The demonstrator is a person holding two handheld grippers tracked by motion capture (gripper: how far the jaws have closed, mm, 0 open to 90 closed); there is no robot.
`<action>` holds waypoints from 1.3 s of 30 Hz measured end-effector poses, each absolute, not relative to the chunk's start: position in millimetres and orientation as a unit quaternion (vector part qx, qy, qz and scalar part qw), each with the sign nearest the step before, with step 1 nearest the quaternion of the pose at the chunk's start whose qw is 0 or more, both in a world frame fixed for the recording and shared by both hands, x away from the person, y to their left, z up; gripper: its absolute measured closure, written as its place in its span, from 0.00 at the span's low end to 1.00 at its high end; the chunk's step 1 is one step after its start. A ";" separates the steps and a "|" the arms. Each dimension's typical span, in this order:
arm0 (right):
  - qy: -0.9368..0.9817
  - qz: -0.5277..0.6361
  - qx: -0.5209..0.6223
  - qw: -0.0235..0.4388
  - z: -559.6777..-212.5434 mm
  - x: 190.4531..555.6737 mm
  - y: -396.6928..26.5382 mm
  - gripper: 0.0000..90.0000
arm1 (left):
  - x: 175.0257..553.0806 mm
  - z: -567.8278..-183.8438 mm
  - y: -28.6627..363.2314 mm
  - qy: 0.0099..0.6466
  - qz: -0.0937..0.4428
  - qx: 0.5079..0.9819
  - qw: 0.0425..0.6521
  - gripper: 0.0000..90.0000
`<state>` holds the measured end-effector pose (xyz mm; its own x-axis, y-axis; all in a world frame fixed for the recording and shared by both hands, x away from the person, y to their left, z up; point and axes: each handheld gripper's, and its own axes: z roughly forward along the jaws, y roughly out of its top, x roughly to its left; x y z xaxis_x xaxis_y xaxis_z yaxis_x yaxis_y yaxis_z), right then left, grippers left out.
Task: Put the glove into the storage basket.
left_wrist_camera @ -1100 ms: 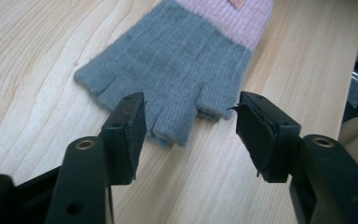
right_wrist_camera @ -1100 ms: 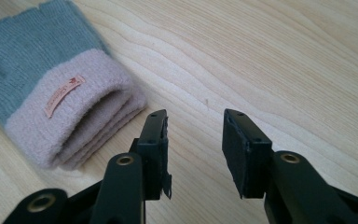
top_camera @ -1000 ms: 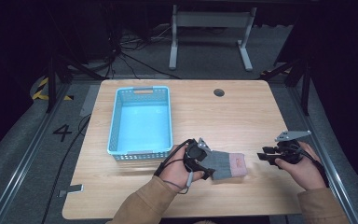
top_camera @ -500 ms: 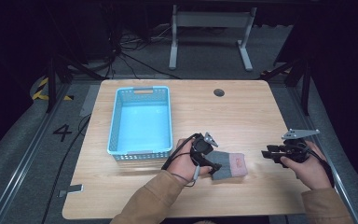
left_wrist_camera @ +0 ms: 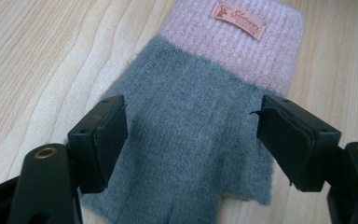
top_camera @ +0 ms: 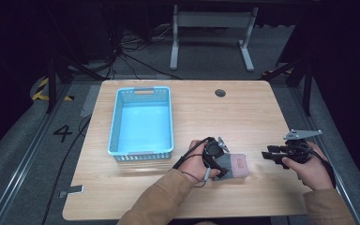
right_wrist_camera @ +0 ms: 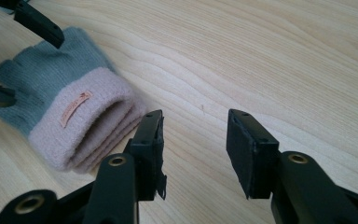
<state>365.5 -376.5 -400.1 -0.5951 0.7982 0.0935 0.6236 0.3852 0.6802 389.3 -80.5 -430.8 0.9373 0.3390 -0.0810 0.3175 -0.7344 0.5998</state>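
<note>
Since the earlier frame, left hand-held gripper has shifted lower right over the glove, jaws just opening, spread astride it ungripped; basket transfer remains.

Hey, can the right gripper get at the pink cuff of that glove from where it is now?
Probably yes. The right gripper is open and empty, with bare table between it and the glove, whose pink cuff faces it. The left gripper straddles only the grey end.
</note>
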 end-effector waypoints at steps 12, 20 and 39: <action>0.824 0.353 0.427 0.118 -400.6 365.6 -374.4 0.63 | 391.9 -442.7 -87.5 0.181 0.038 0.940 0.286 0.20; 0.825 0.353 0.426 0.117 -400.7 365.6 -373.1 0.63 | 388.8 -443.3 -90.4 0.192 0.036 0.941 0.276 0.26; 0.825 0.354 0.425 0.118 -400.9 368.1 -371.6 0.62 | 378.2 -436.7 -90.1 0.202 0.022 0.937 0.283 0.76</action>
